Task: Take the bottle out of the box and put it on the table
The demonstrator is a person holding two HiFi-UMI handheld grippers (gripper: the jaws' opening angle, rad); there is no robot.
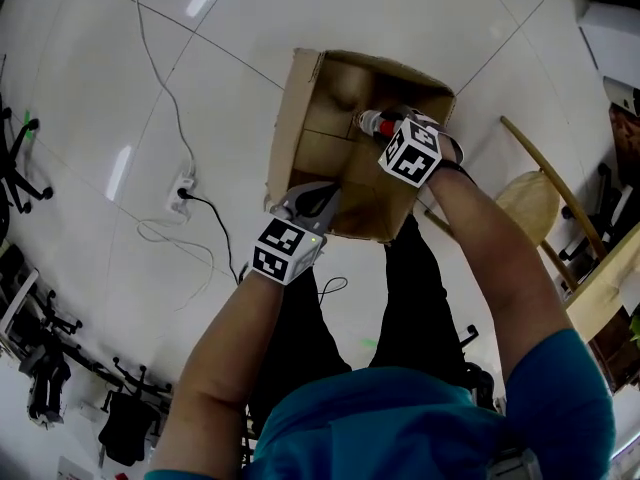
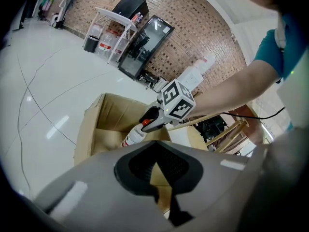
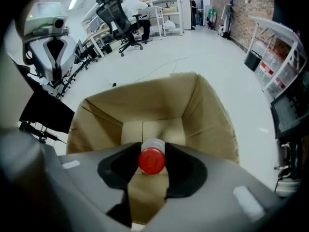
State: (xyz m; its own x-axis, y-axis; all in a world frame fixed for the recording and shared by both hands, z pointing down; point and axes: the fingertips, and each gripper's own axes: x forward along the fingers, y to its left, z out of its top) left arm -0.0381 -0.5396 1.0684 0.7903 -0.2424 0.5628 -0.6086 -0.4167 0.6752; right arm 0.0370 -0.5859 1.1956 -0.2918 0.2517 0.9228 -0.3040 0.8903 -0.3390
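Bottle (image 2: 131,137): red cap, white label, hanging inside the mouth of the open cardboard box (image 1: 288,118), toward its far right corner. Can't tell if the base is off the box bottom. Right gripper (image 3: 152,153) points steeply down into the box with its fingers clamped on the neck just under the cap. Judgement: a neck grip because the narrow top is the only part reachable from above between the walls.

Left gripper (image 2: 154,169) sits at the box's near wall by the near left corner, fingers together on what looks like the cardboard edge. Judgement: it pins the light box so it doesn't lift with the bottle.

Box stands on the white floor (image 1: 150,88). No tabletop clearly in view. Task stage: lift-out under way, placing not yet done.
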